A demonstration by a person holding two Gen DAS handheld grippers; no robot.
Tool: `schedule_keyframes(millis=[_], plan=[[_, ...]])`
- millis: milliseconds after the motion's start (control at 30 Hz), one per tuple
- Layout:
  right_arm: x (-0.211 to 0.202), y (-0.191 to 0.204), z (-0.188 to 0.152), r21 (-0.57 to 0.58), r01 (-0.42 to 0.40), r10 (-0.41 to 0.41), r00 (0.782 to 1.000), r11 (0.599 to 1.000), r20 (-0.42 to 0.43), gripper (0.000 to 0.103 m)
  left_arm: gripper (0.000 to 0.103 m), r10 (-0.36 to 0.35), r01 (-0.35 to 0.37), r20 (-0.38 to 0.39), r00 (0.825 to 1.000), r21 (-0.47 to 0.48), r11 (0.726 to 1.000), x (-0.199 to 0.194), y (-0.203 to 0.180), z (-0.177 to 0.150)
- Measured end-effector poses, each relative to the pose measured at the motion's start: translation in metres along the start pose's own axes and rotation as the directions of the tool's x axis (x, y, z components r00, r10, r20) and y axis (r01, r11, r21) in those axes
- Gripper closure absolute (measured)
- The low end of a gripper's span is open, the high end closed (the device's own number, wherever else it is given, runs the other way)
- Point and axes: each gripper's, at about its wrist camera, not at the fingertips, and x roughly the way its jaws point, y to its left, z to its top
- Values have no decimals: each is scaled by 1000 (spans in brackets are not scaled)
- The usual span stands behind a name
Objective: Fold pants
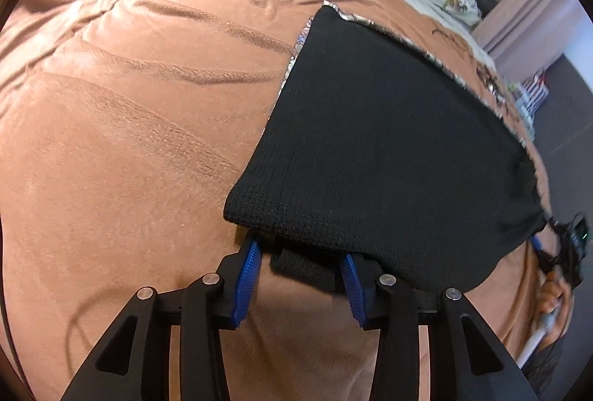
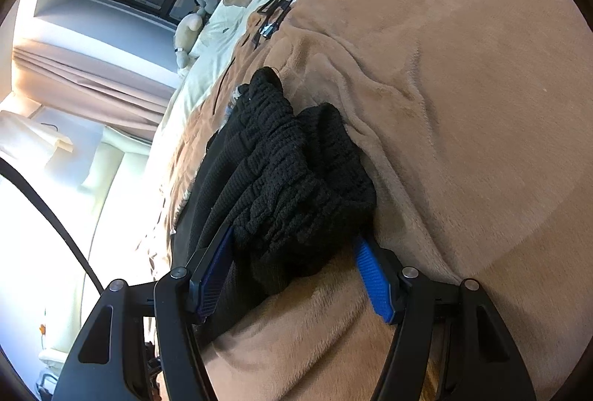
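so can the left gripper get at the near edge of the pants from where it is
Probably yes. The left gripper has its blue pads either side of the near edge of the black pants, with a lower fold of cloth between them. Only the brown blanket lies around it. Whether the pads press the cloth is unclear.

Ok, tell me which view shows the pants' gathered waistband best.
The right wrist view: the bunched waistband fills the space between the right gripper's pads. The left wrist view shows only the flat folded pants on the blanket.
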Motion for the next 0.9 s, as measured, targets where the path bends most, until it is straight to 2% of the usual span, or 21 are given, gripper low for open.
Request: schedule_keyframes(millis=[33, 67, 100, 133, 167, 233, 267, 367, 567, 900], plan=[[1, 1, -1, -6, 1, -1, 1000, 1000, 5, 42, 60, 3, -3, 2, 1000, -18, 1000, 1, 1, 0], [1, 1, -1, -11, 6, -6, 1000, 1000, 10, 52, 60, 8, -8, 2, 1000, -22, 1000, 1, 0, -1], [2, 1, -1, -16, 7, -7, 1000, 1000, 13, 58, 64, 17, -17, 2, 1000, -21, 1000, 2, -1, -2], [2, 0, 0, -16, 3, -3, 1000, 1000, 14, 68, 77, 38, -38, 3, 999, -17, 999, 2, -2, -3], [1, -1, 0, -11, -7, 8, 1000, 1000, 18, 76, 80, 49, -49, 1, 999, -18, 999, 2, -3, -2], [-4, -2, 1, -11, -11, 12, 999, 1000, 36, 81, 93, 47, -47, 10, 999, -30, 998, -1, -2, -1], [-7, -2, 2, -12, -15, 15, 999, 1000, 45, 83, 94, 55, -55, 14, 998, -25, 998, -2, -3, 0], [-17, -2, 5, -16, -24, 25, 997, 1000, 75, 86, 95, 78, -78, 24, 997, -11, 997, -4, -6, 1], [-21, -15, 4, 10, -23, 23, 996, 1000, 83, 89, 95, 78, -78, 29, 996, -20, 997, -5, -2, 4], [-24, -29, -1, 84, -2, -7, 995, 996, 103, 90, 95, 55, -54, 23, 998, -29, 998, -6, 2, 5]])
